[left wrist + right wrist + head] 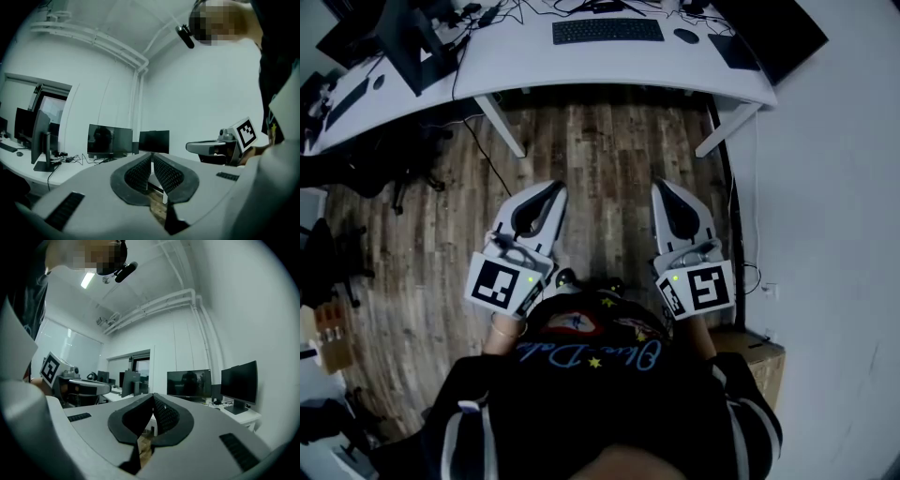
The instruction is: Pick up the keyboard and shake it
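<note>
The black keyboard (607, 30) lies flat on the white desk (581, 66) at the top of the head view, with a black mouse (685, 36) just to its right. Both grippers are held close to the person's body over the wooden floor, well short of the desk. My left gripper (553, 188) is shut with nothing between its jaws, and its ribbed pads (140, 171) meet at the tip. My right gripper (661, 186) is shut and empty too, beside the left one. Neither gripper view shows the keyboard.
A dark monitor (773, 33) stands at the desk's right end and another screen (408, 42) with cables at its left. White desk legs (502, 127) reach the wood floor (600, 150). A white wall (834, 234) runs along the right. A cardboard box (764, 361) sits near the person's right side.
</note>
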The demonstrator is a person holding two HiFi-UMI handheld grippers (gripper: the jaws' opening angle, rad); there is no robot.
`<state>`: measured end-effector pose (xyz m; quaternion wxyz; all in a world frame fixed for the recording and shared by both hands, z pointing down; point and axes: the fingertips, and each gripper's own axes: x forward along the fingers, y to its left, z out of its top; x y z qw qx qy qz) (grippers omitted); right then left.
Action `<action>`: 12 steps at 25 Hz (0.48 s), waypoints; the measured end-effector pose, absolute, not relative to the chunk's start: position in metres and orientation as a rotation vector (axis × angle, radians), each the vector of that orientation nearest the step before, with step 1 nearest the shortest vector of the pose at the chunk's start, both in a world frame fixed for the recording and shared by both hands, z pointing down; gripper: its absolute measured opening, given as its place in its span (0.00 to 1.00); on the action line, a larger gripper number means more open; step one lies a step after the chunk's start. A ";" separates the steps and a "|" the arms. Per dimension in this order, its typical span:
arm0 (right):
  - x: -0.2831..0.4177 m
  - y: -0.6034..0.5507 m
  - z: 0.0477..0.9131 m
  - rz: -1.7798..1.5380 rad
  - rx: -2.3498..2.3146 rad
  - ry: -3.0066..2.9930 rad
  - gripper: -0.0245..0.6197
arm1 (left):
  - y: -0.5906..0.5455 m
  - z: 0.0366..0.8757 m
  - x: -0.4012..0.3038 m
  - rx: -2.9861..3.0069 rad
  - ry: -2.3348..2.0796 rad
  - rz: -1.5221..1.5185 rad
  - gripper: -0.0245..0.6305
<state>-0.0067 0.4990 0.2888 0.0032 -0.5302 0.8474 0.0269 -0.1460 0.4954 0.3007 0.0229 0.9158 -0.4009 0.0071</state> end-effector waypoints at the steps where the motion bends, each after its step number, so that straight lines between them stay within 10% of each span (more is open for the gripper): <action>1: -0.003 0.499 0.290 0.082 -1.663 2.655 0.04 | 0.495 0.301 -0.143 2.836 -1.237 0.018 0.05; 12: 0.031 0.501 0.299 0.054 -1.661 2.659 0.04 | 0.502 0.308 -0.113 2.823 -1.245 0.057 0.06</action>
